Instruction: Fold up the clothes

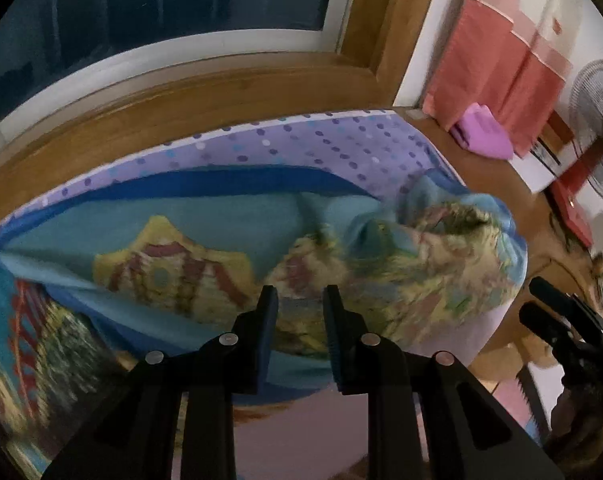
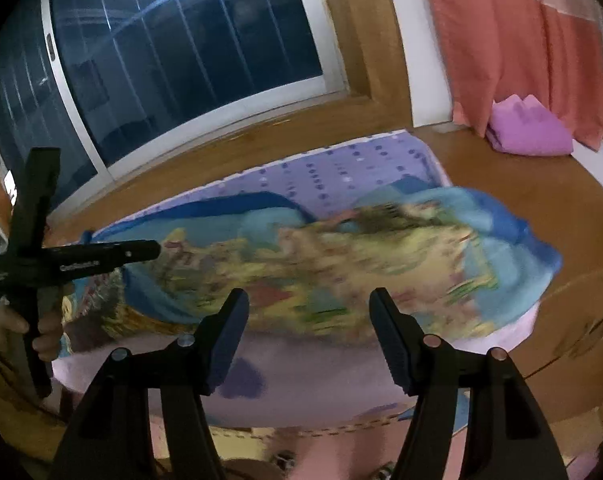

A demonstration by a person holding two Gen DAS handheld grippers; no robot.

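Blue printed garment (image 2: 341,264) with yellow, red and green cartoon pattern, spread over a lilac dotted mat (image 2: 341,168) on the wooden floor (image 2: 501,176). Long axis left to right across the right wrist view; right end bunched into a rumpled heap, left end stretched flat. Print blurred, no words legible on the cloth. White lettering on the black body of the left gripper (image 2: 153,249) in the right wrist view, too smeared to read.

Left gripper (image 1: 299,300) narrowly open, both pads hovering over the cloth's near edge; grip on fabric cannot be told. Held by a hand (image 2: 41,328) at the mat's left end. Right gripper (image 2: 309,304) wide open, empty, above the near edge of the garment.

Beyond: dark window (image 2: 181,60) in a wooden frame, coral curtain (image 2: 521,40), folded pink cloth (image 2: 529,128) at its foot, fan (image 1: 597,128) at far right.
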